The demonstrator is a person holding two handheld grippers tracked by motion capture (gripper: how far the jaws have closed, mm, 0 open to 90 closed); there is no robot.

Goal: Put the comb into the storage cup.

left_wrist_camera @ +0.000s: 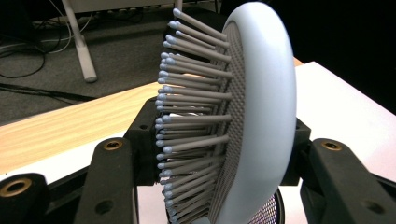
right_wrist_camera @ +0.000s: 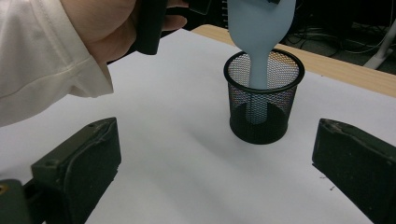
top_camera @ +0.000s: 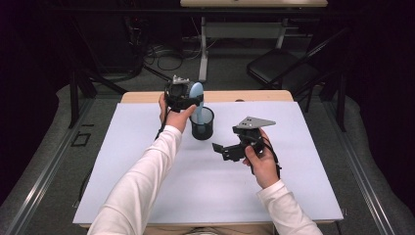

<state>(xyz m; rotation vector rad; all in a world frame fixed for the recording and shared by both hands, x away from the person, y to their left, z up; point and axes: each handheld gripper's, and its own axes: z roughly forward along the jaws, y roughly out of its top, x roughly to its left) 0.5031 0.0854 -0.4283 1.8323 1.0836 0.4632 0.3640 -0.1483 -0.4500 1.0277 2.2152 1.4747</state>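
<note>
Clamped in left claw (top_camera: 188, 98): hairbrush (top_camera: 196, 92) upright, handle down inside mesh cup (top_camera: 202, 125); right claw (top_camera: 226, 149) apart, idle beside.

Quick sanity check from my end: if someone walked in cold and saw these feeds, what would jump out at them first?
First, the pale blue hairbrush, clamped by its bristled head in the left gripper with its handle down inside the black mesh cup near the far middle of the white table. Next, the right gripper, open and holding nothing, on the cup's near right side, its camera looking toward the cup.
</note>
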